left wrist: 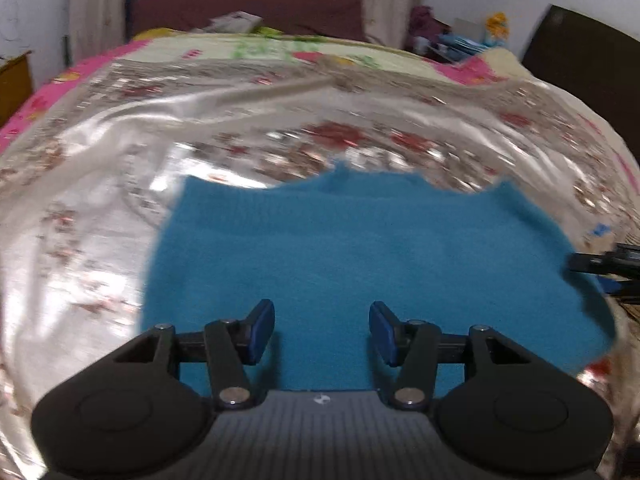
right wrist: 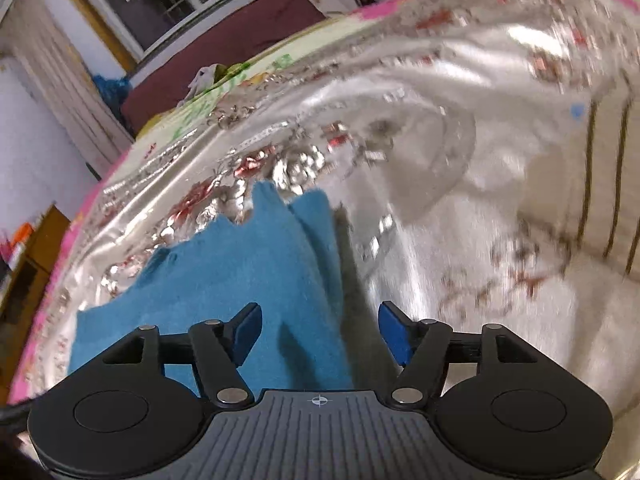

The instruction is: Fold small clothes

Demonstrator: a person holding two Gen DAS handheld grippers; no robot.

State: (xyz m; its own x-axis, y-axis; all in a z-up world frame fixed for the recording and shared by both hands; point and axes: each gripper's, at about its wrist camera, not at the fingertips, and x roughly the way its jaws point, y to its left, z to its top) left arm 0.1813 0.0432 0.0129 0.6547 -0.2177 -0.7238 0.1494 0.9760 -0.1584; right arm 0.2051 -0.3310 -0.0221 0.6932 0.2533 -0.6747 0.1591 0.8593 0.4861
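A small teal-blue knit garment point(left wrist: 360, 248) lies flat on a shiny floral bed cover. My left gripper point(left wrist: 322, 332) hovers over the garment's near part, open, with nothing pinched between its blue pads. In the right wrist view the same garment point(right wrist: 224, 280) shows its right edge folded into a raised ridge. My right gripper point(right wrist: 320, 334) stands open astride that right edge, its left pad over the cloth and its right pad over the bed cover. The tip of the right gripper point(left wrist: 604, 264) pokes in at the right edge of the left wrist view.
The shiny cream bed cover point(left wrist: 120, 168) with red flowers spreads around the garment, over a pink-edged blanket point(left wrist: 48, 92). A striped cream cloth point(right wrist: 600, 200) lies to the right. A maroon bench point(left wrist: 248, 8), curtains and clutter stand beyond the bed.
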